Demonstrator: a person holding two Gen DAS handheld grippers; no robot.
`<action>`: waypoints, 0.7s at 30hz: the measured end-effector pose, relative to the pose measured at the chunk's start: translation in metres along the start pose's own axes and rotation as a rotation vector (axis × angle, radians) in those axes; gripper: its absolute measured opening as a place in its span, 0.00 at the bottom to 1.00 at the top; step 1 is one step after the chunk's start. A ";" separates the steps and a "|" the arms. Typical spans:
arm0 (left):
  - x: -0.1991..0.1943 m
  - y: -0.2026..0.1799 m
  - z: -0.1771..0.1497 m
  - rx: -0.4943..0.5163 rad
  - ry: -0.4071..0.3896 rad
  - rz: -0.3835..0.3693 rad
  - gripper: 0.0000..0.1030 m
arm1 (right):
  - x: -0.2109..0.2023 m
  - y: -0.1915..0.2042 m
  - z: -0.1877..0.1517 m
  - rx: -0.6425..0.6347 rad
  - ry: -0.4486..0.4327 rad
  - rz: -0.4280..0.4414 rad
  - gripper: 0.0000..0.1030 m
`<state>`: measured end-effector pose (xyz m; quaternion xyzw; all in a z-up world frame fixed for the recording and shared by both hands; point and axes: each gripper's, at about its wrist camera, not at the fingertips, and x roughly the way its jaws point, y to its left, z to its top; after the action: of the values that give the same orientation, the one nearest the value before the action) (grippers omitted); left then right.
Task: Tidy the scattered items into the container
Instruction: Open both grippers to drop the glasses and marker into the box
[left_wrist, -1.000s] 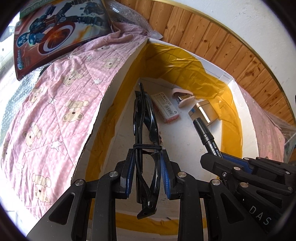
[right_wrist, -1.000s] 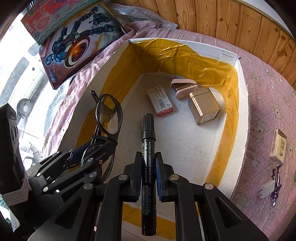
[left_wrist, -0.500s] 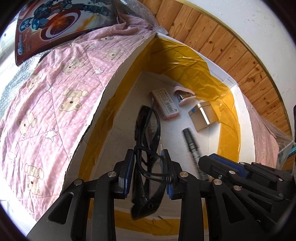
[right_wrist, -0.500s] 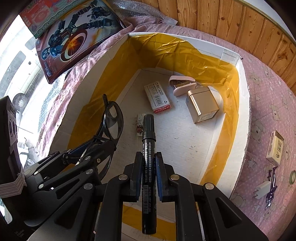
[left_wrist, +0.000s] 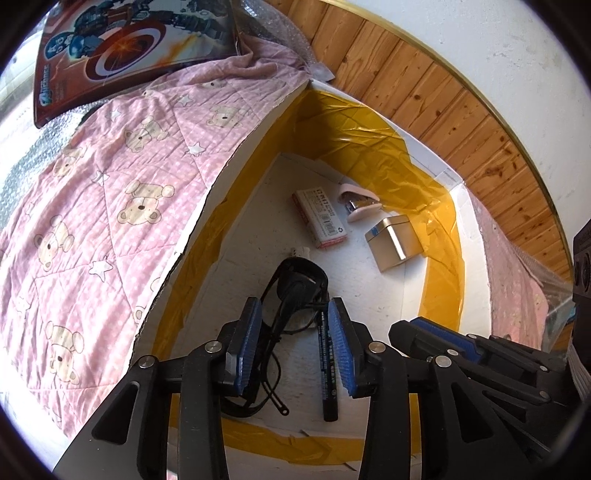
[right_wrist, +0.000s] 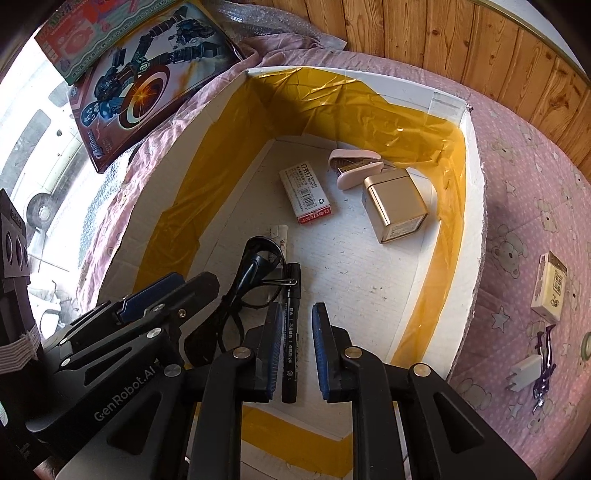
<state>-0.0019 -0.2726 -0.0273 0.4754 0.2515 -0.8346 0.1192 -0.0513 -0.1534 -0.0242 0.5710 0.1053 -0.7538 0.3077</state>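
Observation:
The white box (left_wrist: 474, 236) (right_wrist: 474, 192) with yellow tape lining lies on the pink bear blanket. Black glasses (left_wrist: 291, 291) (right_wrist: 255, 273) and a black marker (left_wrist: 328, 365) (right_wrist: 291, 325) lie on its floor, side by side. My left gripper (left_wrist: 295, 347) is open above them, empty. My right gripper (right_wrist: 295, 343) is open, the marker lying below its left finger. Further in lie a staple box (right_wrist: 306, 195), a pink stapler (right_wrist: 354, 166) and a gold tin (right_wrist: 395, 206).
Outside the box on the blanket at right lie a small cream carton (right_wrist: 550, 288), a white plug (right_wrist: 524, 373) with a purple item (right_wrist: 543, 358). A toy box (right_wrist: 147, 85) lies at far left. A wood-panelled wall (right_wrist: 461, 40) stands behind.
Both grippers have opened. The glasses left the left gripper and the marker left the right gripper; both now lie on the box floor.

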 end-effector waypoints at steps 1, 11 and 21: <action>-0.002 -0.001 0.000 0.004 -0.007 0.005 0.40 | -0.001 0.000 0.000 0.000 -0.001 0.002 0.18; -0.029 -0.012 -0.001 0.014 -0.120 0.049 0.40 | -0.018 -0.002 -0.008 -0.022 -0.033 0.043 0.18; -0.073 -0.014 -0.005 -0.067 -0.306 -0.035 0.41 | -0.076 0.001 -0.037 -0.098 -0.255 0.123 0.20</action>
<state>0.0338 -0.2609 0.0369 0.3338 0.2663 -0.8904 0.1573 -0.0090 -0.1089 0.0340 0.4605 0.0669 -0.7937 0.3918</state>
